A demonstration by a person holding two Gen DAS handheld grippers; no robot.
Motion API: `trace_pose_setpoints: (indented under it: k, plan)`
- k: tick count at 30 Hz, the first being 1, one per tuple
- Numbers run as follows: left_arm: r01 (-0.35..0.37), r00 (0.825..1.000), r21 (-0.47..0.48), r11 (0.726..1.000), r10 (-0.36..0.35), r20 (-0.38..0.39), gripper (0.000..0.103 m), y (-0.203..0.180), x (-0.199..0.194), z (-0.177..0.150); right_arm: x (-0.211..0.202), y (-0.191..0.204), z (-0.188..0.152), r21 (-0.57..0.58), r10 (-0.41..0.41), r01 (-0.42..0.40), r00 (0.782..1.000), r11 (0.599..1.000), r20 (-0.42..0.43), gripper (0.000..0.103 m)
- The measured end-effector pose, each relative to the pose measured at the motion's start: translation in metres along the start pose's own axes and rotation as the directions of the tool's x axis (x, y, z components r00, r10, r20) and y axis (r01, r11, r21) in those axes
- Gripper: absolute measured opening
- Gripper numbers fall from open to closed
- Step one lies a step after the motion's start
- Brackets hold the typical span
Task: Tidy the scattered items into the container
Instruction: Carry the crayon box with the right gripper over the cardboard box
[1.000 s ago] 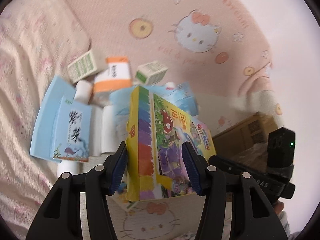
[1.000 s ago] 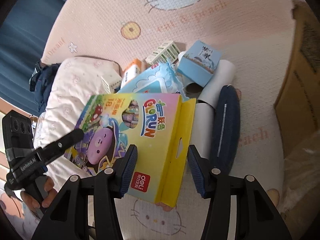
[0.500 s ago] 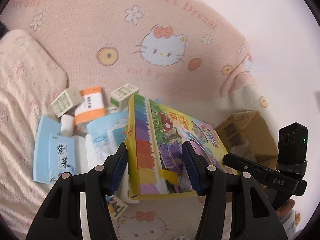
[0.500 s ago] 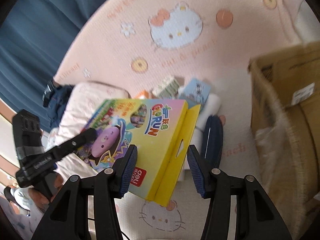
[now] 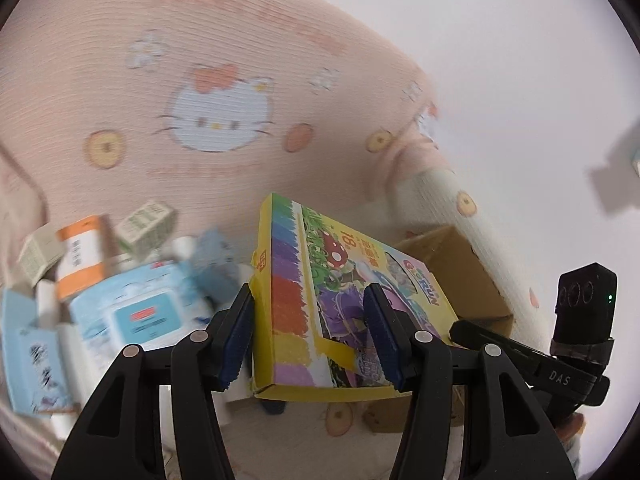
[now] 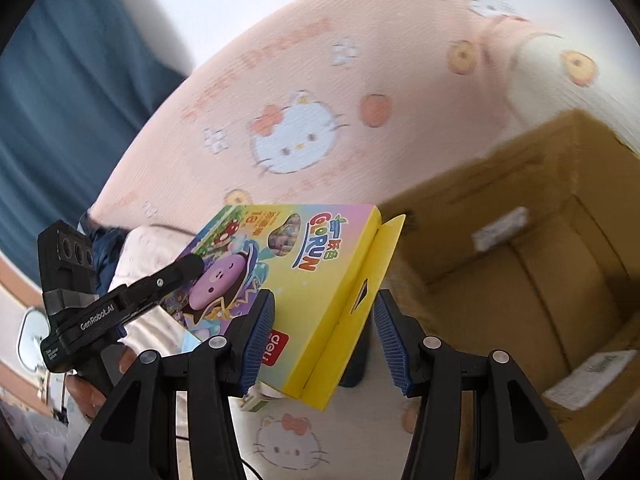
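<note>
Right wrist view: both the right gripper and the left gripper clamp the crayon box at frame centre, lifted above the bed. The carton gapes at right. Next, I judge: carry it over, lower, release.

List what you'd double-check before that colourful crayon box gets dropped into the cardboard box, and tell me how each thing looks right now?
1. Crayon box held at both ends: ok; left gripper and right gripper each clamp it.
2. Crayon box clear of the bed: ok, it hangs above the sheet.
3. Cardboard box open on top: ok.
4. Room inside it: ok; only small white packets show on its floor.
5. Crayon box over the opening: not ok, it sits left of the cardboard rim.
6. Items left to tidy: not ok, several lie on the bed.
</note>
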State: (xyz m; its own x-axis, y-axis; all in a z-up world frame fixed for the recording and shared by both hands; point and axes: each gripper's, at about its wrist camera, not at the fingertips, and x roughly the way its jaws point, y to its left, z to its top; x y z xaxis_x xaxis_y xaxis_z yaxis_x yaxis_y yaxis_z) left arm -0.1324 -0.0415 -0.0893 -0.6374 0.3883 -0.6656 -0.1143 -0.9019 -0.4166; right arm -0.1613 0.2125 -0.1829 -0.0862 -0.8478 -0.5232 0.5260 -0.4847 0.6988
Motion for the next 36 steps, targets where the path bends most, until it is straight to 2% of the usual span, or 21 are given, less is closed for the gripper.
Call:
trace_pose_setpoints:
  k: [6,9,13,21,24,30,33,36]
  plan:
    - [0.034,0.997,0.063,0.997,-0.029,-0.074,0.059,-0.033,0.049,-0.005,-0.008,-0.045,-0.005,0.069,-0.079,0.080,0.997,0.994,-0.024,0.050]
    - [0.033,0.994,0.080,0.996,-0.025,-0.102,0.059,-0.041,0.068,-0.007,-0.005,-0.066,-0.007,0.107,-0.087,0.092,0.995,0.990,-0.047,0.050]
    - [0.021,0.997,0.110,0.994,-0.012,-0.082,0.059,-0.049,0.074,-0.006,-0.005,-0.086,-0.009,0.169,-0.051,0.060,0.997,0.984,-0.056,0.050]
    - [0.021,0.994,0.111,0.994,-0.009,-0.105,0.061,-0.050,0.080,-0.003,-0.006,-0.088,-0.009,0.182,-0.052,0.063,0.997,0.981,-0.062,0.051]
    - [-0.033,0.992,0.128,0.991,0.049,-0.120,0.069,-0.052,0.082,-0.003,-0.007,-0.085,-0.010,0.172,-0.059,0.068,0.997,0.983,-0.056,0.051]
    - [-0.116,0.984,0.183,0.976,0.138,-0.111,0.073,-0.062,0.076,-0.008,-0.008,-0.078,-0.009,0.133,-0.083,0.090,0.995,0.987,-0.059,0.051]
    - [-0.135,0.981,0.198,0.971,0.160,-0.112,0.073,-0.064,0.071,-0.013,-0.008,-0.078,-0.008,0.130,-0.082,0.090,0.995,0.987,-0.062,0.051]
    - [-0.136,0.979,0.170,0.976,0.158,-0.125,0.074,-0.062,0.067,-0.017,-0.008,-0.077,-0.007,0.122,-0.083,0.091,0.994,0.988,-0.065,0.052]
